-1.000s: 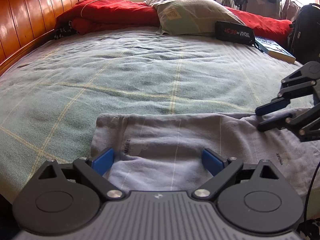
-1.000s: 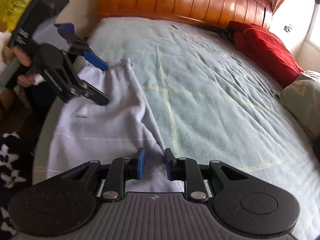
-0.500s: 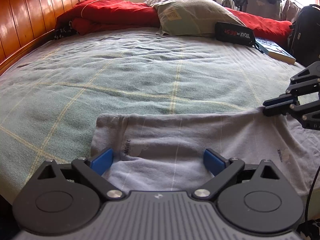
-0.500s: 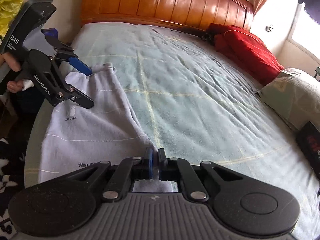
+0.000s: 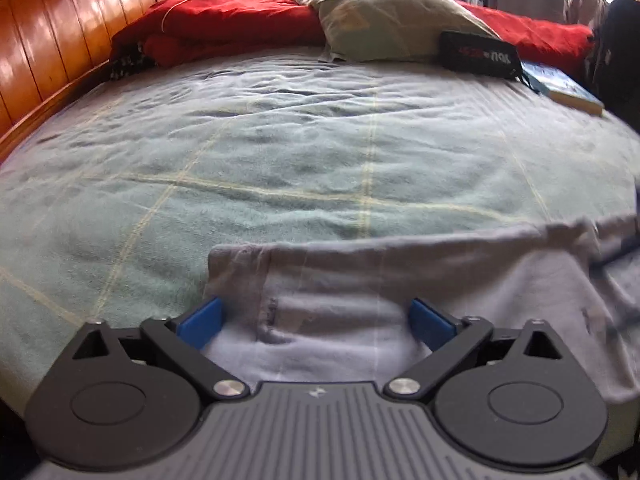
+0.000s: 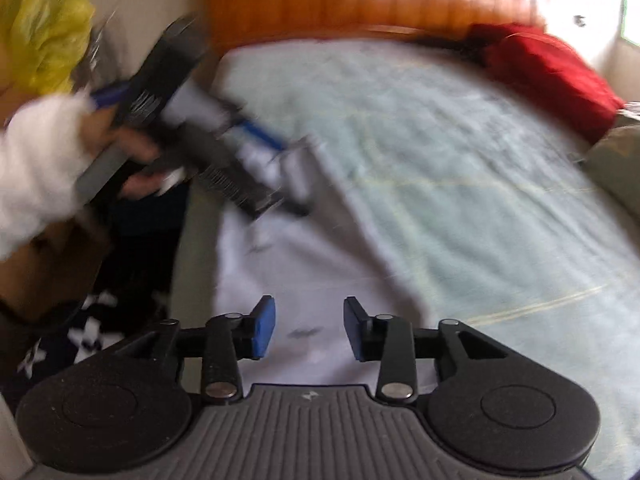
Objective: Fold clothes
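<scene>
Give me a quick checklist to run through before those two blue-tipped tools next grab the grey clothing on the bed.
1. Left tool open: ok, blue pads spread wide over the cloth.
2. Right tool open: ok, nothing between its pads.
3. Grey garment lying flat: not ok, its right part is creased.
4. Green blanket beyond the garment free for folding: ok.
5. Garment's near hem fully on the bed: cannot tell, hidden under the tools.
6. Sharp right-wrist view: not ok, heavily blurred.
</scene>
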Tool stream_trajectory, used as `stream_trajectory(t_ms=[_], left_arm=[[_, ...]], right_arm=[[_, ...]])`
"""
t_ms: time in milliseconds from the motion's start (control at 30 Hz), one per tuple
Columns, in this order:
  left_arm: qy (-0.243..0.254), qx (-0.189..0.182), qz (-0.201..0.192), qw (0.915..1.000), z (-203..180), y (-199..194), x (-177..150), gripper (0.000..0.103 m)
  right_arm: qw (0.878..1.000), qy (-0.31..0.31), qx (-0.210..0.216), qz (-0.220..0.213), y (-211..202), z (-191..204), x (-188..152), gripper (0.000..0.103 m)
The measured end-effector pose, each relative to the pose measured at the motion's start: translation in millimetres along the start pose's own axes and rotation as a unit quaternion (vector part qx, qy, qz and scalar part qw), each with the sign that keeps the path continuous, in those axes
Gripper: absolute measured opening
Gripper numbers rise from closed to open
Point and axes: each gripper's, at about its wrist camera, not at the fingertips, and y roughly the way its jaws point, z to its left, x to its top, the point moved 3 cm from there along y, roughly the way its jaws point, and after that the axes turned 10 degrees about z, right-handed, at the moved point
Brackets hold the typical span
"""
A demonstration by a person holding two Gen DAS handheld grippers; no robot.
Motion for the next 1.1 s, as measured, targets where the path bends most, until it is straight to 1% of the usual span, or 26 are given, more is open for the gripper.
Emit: stream_trajectory(t_ms=[67, 100, 200, 300, 333, 367, 400, 467, 500, 567, 633, 667, 767, 867, 1033, 1100], left_arm=[[-0.009, -0.002, -0.001, 1.0000, 4.5, 1.7, 2.1, 0.102], [-0.014, -0.001, -0.001, 0.9999, 6.9, 2.3, 2.7, 0.103], [-0.033, -0.003, 0.002, 0.9995, 12.6, 4.4, 3.8, 0.103], [-0.034, 0.005, 0.002, 0.9994, 10.0, -3.5, 6.5, 0.100], [-0.030, 0.013, -0.002, 0.9995, 6.6, -9.4, 7.4, 0.100], [-0.022, 0.016, -0.009, 0.9996, 1.5, -17.0, 7.6, 0.100], [-0.008, 0.010, -0.018, 0.9998, -5.9, -25.0, 6.4, 0.100], [0.023, -0.013, -0.032, 0.9991, -22.6, -39.0, 2.3, 0.101], [0.032, -0.024, -0.032, 0.9987, -29.7, -41.2, -1.1, 0.101], [0.041, -0.044, -0.020, 0.9980, -41.6, -36.5, -10.6, 0.101], [0.049, -0.064, -0.008, 0.9967, -53.4, -31.8, -20.1, 0.101], [0.049, -0.068, -0.006, 0.9965, -57.4, -29.3, -24.6, 0.101], [0.039, -0.065, -0.010, 0.9971, -64.5, -23.2, -34.6, 0.102], [0.046, -0.068, -0.006, 0.9966, -80.1, -25.1, -30.6, 0.102], [0.070, -0.066, -0.007, 0.9953, -114.1, -22.7, -25.8, 0.102], [0.070, -0.056, -0.010, 0.9959, -121.8, -25.5, -22.9, 0.102]], right_arm=[[0.999, -0.017, -0.014, 0.027, 12.7, 11.2, -9.0, 0.048], [0.999, -0.023, -0.024, 0.023, 11.9, 15.8, -15.5, 0.049], [0.999, -0.019, -0.033, 0.030, -1.6, 22.1, -28.7, 0.054], [0.999, 0.010, -0.047, 0.020, -23.3, 17.2, -39.2, 0.058], [0.998, 0.021, -0.053, 0.015, -29.7, 13.9, -42.8, 0.063], [0.998, 0.032, -0.058, 0.014, -32.2, 8.7, -47.0, 0.066], [0.997, 0.042, -0.064, 0.012, -34.8, 3.6, -51.3, 0.067], [0.995, 0.065, -0.068, 0.021, -32.6, -5.4, -61.6, 0.067], [0.994, 0.076, -0.068, 0.028, -29.2, -9.5, -67.3, 0.067], [0.992, 0.094, -0.071, 0.039, -24.6, -13.7, -81.0, 0.069], [0.991, 0.104, -0.078, 0.031, -29.5, -13.8, -96.0, 0.078], [0.990, 0.114, -0.081, 0.031, -33.0, -15.4, -103.6, 0.079], [0.985, 0.150, -0.083, 0.028, -44.4, -21.6, -126.7, 0.081], [0.982, 0.164, -0.085, 0.026, -50.1, -23.1, -140.1, 0.082], [0.982, 0.167, -0.083, 0.020, -49.9, -23.9, -142.3, 0.085], [0.983, 0.164, -0.082, 0.022, -48.3, -24.3, -141.1, 0.087]])
